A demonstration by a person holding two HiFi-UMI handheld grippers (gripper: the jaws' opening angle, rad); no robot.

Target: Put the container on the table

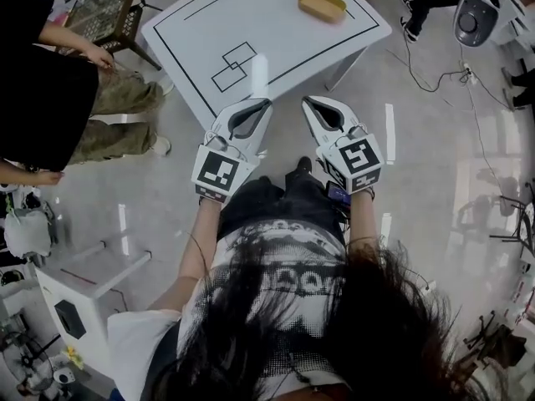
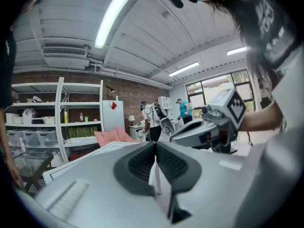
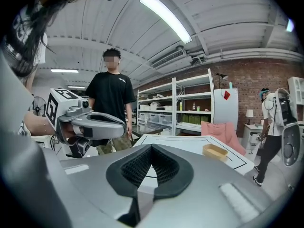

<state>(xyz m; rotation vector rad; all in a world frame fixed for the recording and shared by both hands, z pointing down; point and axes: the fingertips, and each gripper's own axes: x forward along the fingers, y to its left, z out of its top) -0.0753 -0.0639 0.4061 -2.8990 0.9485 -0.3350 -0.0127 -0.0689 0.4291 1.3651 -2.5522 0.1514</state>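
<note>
A shallow tan container (image 1: 322, 4) rests on the far side of the white table (image 1: 276, 48), inside its black outline. The right gripper view shows the container (image 3: 214, 151) ahead and to the right. My left gripper (image 1: 258, 101) and right gripper (image 1: 312, 101) hover side by side over the floor, short of the table's near corner. Both are shut with nothing between the jaws. In the left gripper view the fingertips (image 2: 154, 144) meet, and the table edge (image 2: 95, 153) shows beyond them. The right gripper's jaws (image 3: 151, 147) also touch at the tips.
A person in a black shirt (image 1: 42, 82) stands left of the table, beside a dark wire rack (image 1: 104, 7). A white cabinet (image 1: 84, 291) sits at lower left. Cables (image 1: 435, 73) trail on the floor at right. Shelving (image 3: 190, 108) and a pink cushion (image 3: 218, 127) lie behind the table.
</note>
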